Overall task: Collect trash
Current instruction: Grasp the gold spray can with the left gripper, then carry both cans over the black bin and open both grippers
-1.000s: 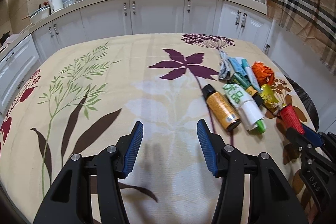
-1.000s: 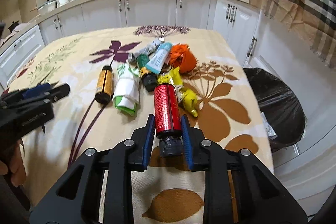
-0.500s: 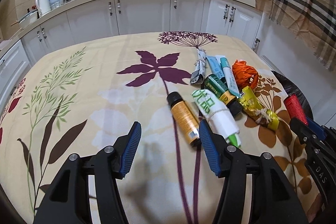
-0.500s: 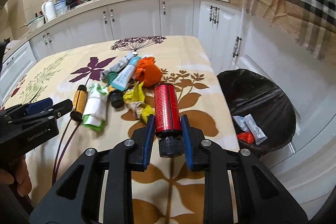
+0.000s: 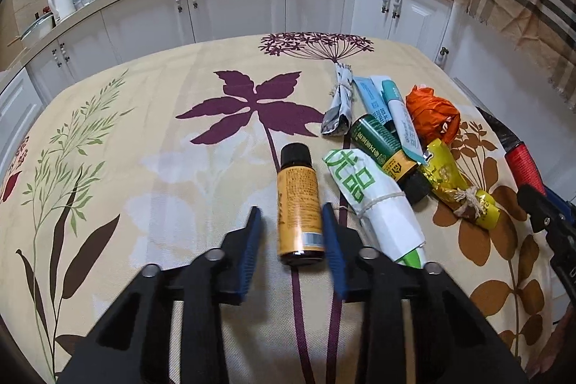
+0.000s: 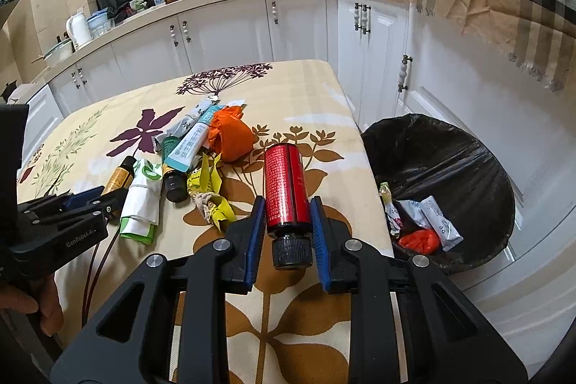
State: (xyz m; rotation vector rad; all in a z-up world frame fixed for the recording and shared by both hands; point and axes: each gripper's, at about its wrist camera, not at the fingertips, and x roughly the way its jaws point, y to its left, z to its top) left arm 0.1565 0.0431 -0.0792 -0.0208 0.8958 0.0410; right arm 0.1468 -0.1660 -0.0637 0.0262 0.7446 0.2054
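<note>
I count eight pieces of trash on the table (image 5: 151, 139): one orange bottle (image 5: 298, 204), one white-and-green packet (image 5: 374, 200), one green bottle (image 5: 385, 150), one yellow wrapper (image 5: 457, 186), one crumpled orange wad (image 5: 432, 114), two pale blue tubes (image 5: 399, 114) and one grey rolled wrapper (image 5: 340, 103).

My left gripper (image 5: 291, 233) has just been closing around the orange bottle, which lies flat between the pads. A gap shows on the left side and the right pad sits at the bottle's edge, so I record no firm grip.

My right gripper (image 6: 286, 225) is clamped on one red bottle (image 6: 286, 186), cap toward the camera, held over the table's near corner beside the bin (image 6: 450, 168).

I count one bin, black-lined, holding several wrappers.

Legible writing: "GenRobot.AI" on the left gripper's body in the right view. The packet bears large green characters.
</note>
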